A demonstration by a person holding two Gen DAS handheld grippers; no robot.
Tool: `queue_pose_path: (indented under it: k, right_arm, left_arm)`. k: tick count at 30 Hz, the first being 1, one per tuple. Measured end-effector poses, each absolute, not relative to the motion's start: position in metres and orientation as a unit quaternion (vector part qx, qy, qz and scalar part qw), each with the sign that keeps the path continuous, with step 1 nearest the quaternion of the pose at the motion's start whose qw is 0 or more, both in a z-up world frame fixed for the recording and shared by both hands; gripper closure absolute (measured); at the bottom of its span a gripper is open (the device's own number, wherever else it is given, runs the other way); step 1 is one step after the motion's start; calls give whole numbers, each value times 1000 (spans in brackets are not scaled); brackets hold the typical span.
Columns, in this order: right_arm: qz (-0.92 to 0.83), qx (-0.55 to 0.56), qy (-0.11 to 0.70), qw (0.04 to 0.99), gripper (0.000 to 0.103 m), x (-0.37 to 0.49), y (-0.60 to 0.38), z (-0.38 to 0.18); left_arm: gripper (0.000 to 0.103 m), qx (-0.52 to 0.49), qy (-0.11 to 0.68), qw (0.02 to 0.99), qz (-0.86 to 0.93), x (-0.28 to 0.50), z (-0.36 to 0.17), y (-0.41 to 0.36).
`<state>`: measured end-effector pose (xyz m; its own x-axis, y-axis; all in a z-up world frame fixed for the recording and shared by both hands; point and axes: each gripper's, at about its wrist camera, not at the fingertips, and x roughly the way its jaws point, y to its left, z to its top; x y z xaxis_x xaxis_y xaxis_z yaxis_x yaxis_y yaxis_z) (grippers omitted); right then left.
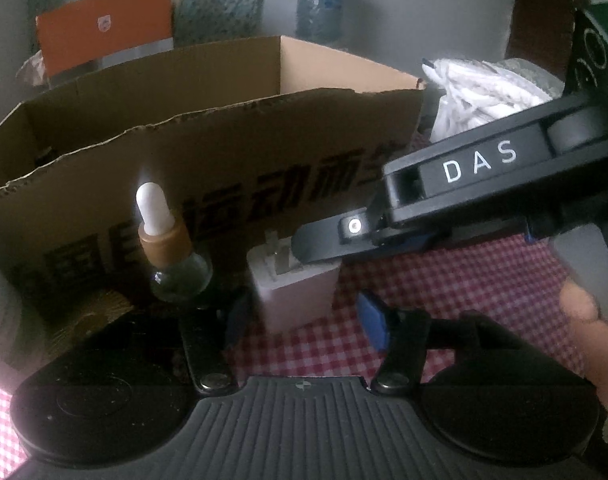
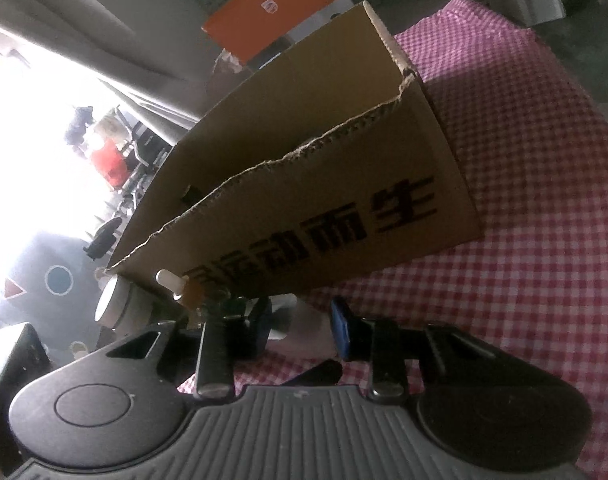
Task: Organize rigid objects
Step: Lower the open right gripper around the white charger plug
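Your left gripper [image 1: 300, 312] stands open and empty around the pink block [image 1: 294, 294] at frame centre. Your right gripper [image 2: 300, 324] also gapes, holding nothing. Dropper bottle [image 1: 172, 248] and block remain outside the box [image 1: 208, 184] — packing looks barely begun.

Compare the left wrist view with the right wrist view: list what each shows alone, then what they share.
Only the left wrist view shows the right gripper from outside, marked DAS, reaching over the white charger plug, and a white crumpled bag behind it. Only the right wrist view shows a bright window and a white round container beside the box. Both show the torn cardboard box, the dropper bottle, the orange box and the red checked tablecloth.
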<state>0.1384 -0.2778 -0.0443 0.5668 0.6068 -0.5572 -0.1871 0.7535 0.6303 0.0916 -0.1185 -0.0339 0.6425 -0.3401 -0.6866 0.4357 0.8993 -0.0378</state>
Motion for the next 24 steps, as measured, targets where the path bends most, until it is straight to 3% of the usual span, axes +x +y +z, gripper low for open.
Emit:
queue_pose_path:
  k: [24]
  right_arm:
    - [217, 276, 420, 837, 72, 83, -283, -41]
  left_arm:
    - [47, 13, 397, 885, -243, 48, -20, -113]
